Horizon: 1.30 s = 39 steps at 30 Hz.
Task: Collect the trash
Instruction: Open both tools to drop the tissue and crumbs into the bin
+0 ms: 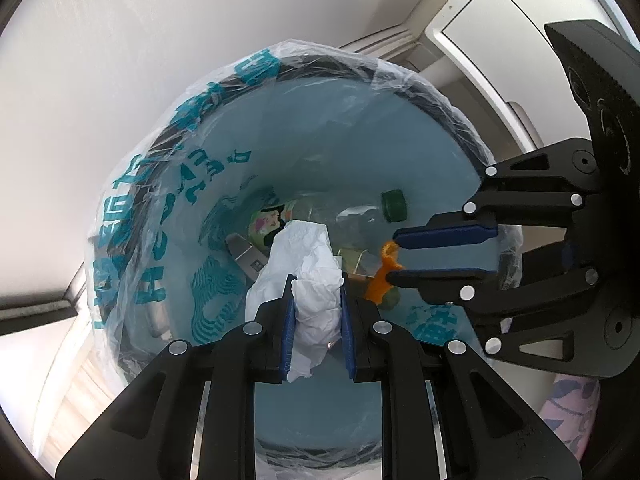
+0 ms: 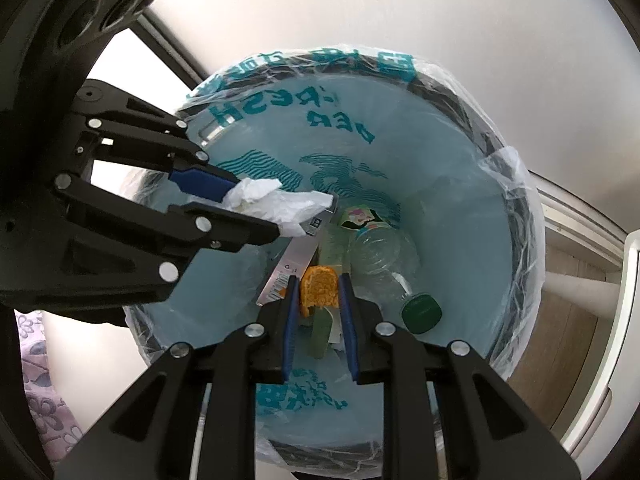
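Observation:
Both grippers hang over the mouth of a trash bin (image 1: 256, 80) lined with a clear bag printed in teal. My left gripper (image 1: 318, 286) is shut on a crumpled white tissue (image 1: 308, 264); it also shows in the right wrist view (image 2: 256, 210), with the tissue (image 2: 276, 202) sticking out past its tips. My right gripper (image 2: 319, 282) is shut on a piece of orange peel (image 2: 319, 290); in the left wrist view the right gripper (image 1: 394, 256) enters from the right with the peel (image 1: 385, 276) hanging from its tips.
Inside the bin lie a clear plastic bottle (image 2: 380, 256) with a green cap (image 2: 421, 313), a silver carton (image 2: 298, 256) and a green label (image 2: 358, 216). A white wall is behind the bin. A white cabinet (image 1: 500, 12) and wooden floor (image 2: 568, 320) are to the right.

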Available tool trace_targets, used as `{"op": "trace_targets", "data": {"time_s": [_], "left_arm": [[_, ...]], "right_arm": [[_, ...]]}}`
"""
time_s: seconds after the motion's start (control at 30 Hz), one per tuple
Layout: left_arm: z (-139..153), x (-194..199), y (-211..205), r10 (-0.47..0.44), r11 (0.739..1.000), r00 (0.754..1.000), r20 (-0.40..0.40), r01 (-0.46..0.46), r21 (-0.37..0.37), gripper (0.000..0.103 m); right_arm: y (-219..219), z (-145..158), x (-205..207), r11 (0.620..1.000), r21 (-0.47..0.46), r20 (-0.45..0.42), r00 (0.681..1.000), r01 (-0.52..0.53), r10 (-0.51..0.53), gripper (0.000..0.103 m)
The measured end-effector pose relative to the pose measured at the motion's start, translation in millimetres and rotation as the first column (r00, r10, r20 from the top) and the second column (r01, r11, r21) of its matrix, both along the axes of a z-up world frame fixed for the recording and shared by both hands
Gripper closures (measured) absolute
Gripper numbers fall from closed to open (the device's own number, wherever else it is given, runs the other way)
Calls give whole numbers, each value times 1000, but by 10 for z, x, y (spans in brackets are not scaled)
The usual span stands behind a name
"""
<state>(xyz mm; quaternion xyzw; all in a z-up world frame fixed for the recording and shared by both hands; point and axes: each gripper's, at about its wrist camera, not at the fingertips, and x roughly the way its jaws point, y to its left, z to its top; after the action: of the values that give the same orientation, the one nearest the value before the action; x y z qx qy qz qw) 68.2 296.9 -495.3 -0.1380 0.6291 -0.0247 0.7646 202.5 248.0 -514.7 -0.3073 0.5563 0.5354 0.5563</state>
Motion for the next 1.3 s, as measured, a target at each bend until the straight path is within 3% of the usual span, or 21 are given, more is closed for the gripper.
{"op": "trace_targets", "data": {"time_s": [0.27,0.37,0.73,0.83,1.1,1.2,1.3], "left_arm": [[34,-23,5,8,1000,1000,4,-8,16,85],[54,-28,-4,18,999,1000,10,-19,27,79],[101,-13,26,44,996,999,30,-46,77,24],[102,-13,27,50,995,998,34,-52,87,15],[149,-19,125,83,990,995,61,-89,106,11],[153,-19,117,79,989,995,66,-87,120,11],[179,-21,116,80,987,993,81,-90,134,11]], "right_arm": [[-14,-16,-94,1000,4,18,1000,-21,21,83],[-19,-16,-112,1000,3,21,1000,-23,23,83],[-41,-25,-107,999,4,13,999,-32,32,83],[-33,-39,-113,999,4,15,999,-33,33,83],[-5,-1,-155,999,0,40,998,-54,54,81],[-2,-11,-148,999,3,49,998,-47,47,64],[-5,-9,-132,999,11,47,998,-37,36,61]]}}
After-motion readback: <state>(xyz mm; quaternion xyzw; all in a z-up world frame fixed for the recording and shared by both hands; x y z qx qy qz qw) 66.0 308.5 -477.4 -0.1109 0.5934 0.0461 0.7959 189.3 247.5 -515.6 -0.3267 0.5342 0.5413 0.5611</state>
